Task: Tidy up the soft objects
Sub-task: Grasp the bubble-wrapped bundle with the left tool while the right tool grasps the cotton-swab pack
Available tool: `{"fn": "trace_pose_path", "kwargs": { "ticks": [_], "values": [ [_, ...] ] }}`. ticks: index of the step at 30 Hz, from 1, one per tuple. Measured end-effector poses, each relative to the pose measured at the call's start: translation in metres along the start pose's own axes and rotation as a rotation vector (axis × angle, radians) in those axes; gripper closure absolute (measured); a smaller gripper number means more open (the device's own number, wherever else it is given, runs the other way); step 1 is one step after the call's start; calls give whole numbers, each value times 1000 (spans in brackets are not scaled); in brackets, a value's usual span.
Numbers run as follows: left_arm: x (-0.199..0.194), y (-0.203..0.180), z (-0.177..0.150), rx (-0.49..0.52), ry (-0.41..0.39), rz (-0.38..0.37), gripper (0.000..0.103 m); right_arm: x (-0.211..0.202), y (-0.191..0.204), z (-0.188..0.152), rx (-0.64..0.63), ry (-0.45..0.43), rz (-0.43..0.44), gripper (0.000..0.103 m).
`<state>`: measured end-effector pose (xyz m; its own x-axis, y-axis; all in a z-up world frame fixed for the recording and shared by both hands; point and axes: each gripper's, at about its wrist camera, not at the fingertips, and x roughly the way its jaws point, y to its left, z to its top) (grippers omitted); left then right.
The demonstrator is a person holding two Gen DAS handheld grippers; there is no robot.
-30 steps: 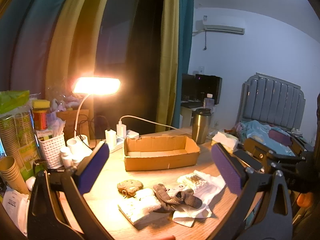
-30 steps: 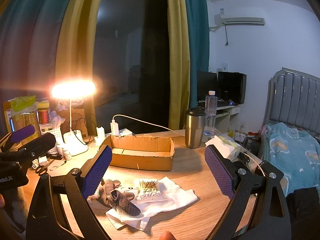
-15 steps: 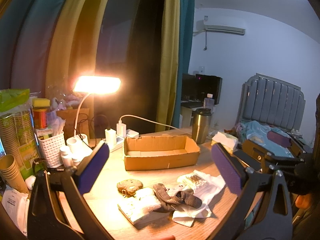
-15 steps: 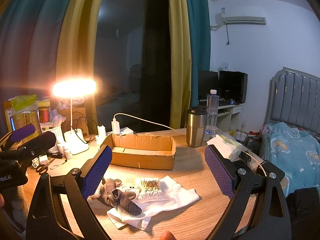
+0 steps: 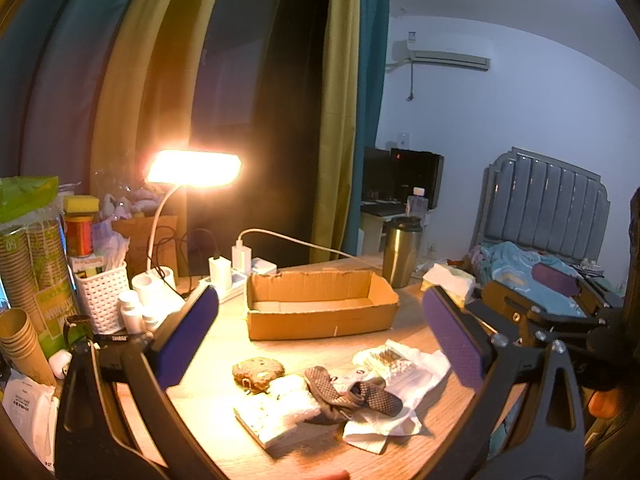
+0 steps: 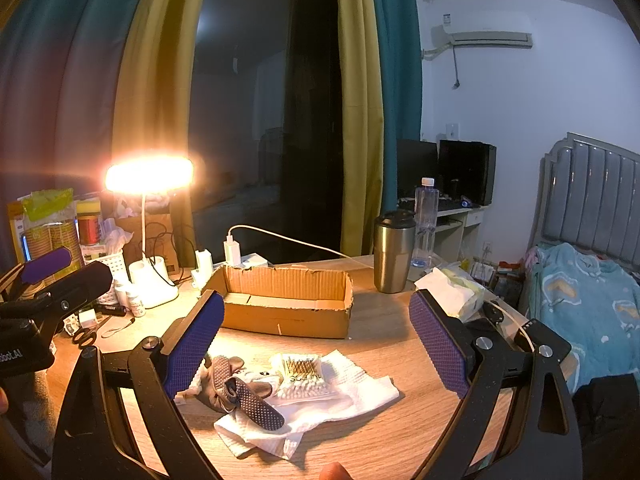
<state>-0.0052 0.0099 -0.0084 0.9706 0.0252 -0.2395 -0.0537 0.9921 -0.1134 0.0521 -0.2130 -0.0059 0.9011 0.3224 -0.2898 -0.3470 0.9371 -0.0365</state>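
A pile of soft things lies on the wooden table: dark dotted socks (image 5: 352,394) (image 6: 244,394), a white tissue sheet (image 5: 404,392) (image 6: 336,404), a bag of cotton swabs (image 5: 386,360) (image 6: 300,376), a brown round pad (image 5: 258,370) and a white packet (image 5: 276,410). An open, empty cardboard box (image 5: 320,306) (image 6: 284,304) stands behind the pile. My left gripper (image 5: 320,338) is open and empty, above and before the pile. My right gripper (image 6: 316,342) is open and empty over the pile; it also shows in the left wrist view (image 5: 556,304).
A lit desk lamp (image 5: 194,168) (image 6: 148,172), a power strip with chargers (image 5: 236,268), a white basket (image 5: 102,296), paper cups (image 5: 20,344) and bottles crowd the left. A steel tumbler (image 5: 400,250) (image 6: 392,256) and tissue pack (image 6: 452,286) stand right. A bed (image 6: 592,296) lies beyond.
Both views have shifted only slightly; the right gripper has crept a little nearer the pile. Nothing on the table has moved.
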Motion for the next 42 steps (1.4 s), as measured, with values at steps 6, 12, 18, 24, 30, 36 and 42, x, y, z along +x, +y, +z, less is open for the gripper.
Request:
{"fn": "trace_pose_path", "kwargs": {
  "ticks": [6,12,18,24,30,36,42],
  "values": [
    [1,-2,-1,5,3,-2,0,1,1,-2,3,4,4,8],
    [7,4,-5,3,29,0,0,6,-3,-6,8,14,-6,8],
    [26,13,-18,-1,92,17,0,23,-12,-12,18,53,-17,8],
    [53,25,-40,-3,190,38,0,49,-15,-26,20,124,-2,8],
    [80,33,-61,-14,283,63,0,79,-16,-41,16,209,17,8],
    [109,39,-82,-19,385,83,1,110,-23,-58,33,285,23,8],
    [132,38,-96,-6,448,87,5,131,-31,-72,34,353,23,8]
  ]
}}
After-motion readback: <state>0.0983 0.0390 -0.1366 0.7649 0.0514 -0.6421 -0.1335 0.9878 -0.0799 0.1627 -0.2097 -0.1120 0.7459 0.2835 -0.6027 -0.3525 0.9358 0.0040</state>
